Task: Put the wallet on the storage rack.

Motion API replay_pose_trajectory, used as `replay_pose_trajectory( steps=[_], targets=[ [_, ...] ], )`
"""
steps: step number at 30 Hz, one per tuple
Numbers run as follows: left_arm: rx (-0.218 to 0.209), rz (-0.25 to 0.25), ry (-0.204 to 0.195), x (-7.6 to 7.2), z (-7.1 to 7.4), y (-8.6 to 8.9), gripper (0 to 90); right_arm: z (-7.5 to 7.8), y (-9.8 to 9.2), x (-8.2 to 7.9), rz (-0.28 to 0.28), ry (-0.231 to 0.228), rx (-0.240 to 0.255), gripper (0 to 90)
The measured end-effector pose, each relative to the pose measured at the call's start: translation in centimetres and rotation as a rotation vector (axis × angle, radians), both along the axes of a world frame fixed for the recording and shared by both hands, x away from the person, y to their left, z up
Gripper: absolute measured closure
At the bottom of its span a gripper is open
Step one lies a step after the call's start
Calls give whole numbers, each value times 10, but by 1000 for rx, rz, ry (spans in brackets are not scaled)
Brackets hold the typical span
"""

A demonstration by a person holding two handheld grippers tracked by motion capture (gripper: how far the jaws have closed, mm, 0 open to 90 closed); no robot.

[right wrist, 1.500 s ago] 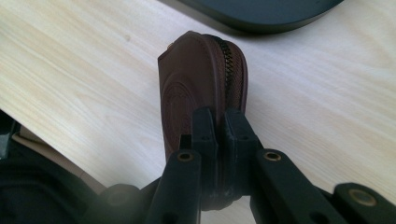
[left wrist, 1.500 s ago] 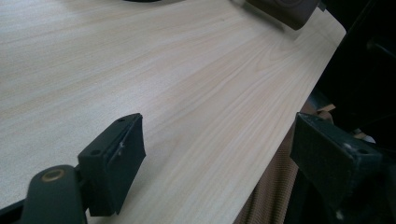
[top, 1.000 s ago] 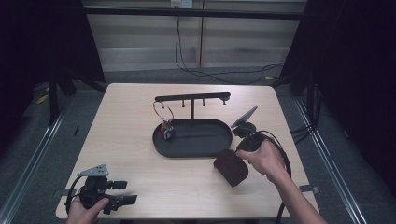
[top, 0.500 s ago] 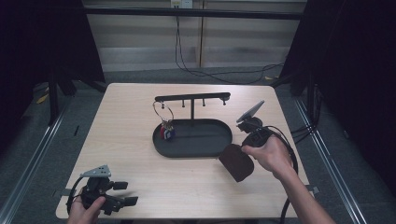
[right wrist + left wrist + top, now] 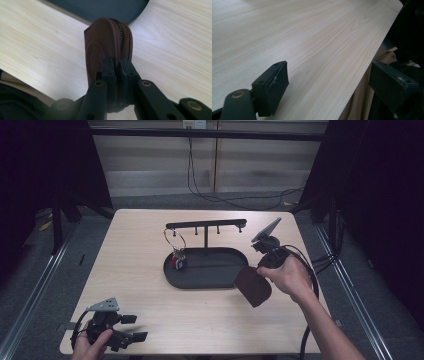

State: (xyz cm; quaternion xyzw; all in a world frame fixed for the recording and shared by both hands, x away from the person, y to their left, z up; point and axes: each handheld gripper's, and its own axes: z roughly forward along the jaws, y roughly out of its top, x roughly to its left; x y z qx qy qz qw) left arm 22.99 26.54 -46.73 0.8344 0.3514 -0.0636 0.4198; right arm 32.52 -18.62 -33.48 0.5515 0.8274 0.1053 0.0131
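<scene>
Currently the right tool [image 5: 256,270] clamps a brown zippered leather pouch [image 5: 253,285] between its closed jaws, gripping one end near the zipper. It holds the pouch above the wooden counter [image 5: 135,245], just beside the right end of a black oval tray [image 5: 200,281]. From the tray rises a black stand with a hook bar [image 5: 205,224], where a key ring [image 5: 176,251] hangs. At the counter's near left corner, the left tool [image 5: 131,327] rests with jaws wide apart, holding nothing.
</scene>
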Motion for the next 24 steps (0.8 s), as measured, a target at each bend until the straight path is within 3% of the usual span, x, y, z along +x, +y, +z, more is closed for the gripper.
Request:
replay_pose_trajectory(
  steps=[8,24],
  targets=[
    [-6,7,11,1,0,1,163,9,3,12,-7,-6,0,833],
    [-8,26,17,2,-1,2,162,10,20,35,-15,-21,-36,833]
  ],
)
